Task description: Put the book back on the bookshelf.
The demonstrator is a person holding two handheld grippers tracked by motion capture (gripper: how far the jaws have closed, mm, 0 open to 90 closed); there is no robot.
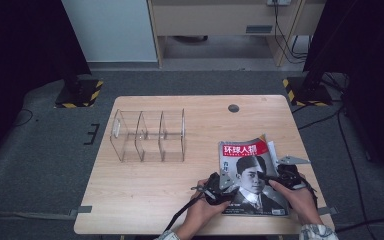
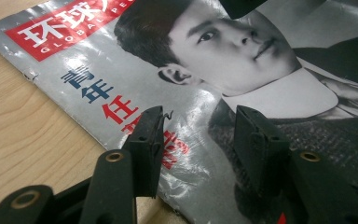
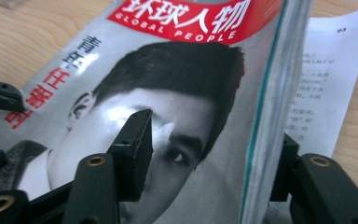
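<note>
Magazine [image 1: 250,177] lies flat at the near right part of the table [image 1: 145,190], cover up, red title band at the far end.

Left gripper [image 1: 223,187] sits on the magazine's left edge. In the left gripper view [image 2: 198,135] my jaws stand apart over the cover, glossy paper visible between them, tips at or just above the sheet; can't tell if they touch. Nothing pinched.

Right gripper [image 1: 275,176] is at the magazine's right edge. Right gripper view [image 3: 209,144] shows what the high view doesn't: one jaw lies over the cover, the other sits beyond the page stack's edge, so the edge runs between them. Jaws spread, not pressing that I can see. That view also shows a loose printed page [image 3: 326,79] sticking out from under the magazine.

The high view alone shows the clear divided organizer [image 1: 149,135], well apart at far left.
</note>
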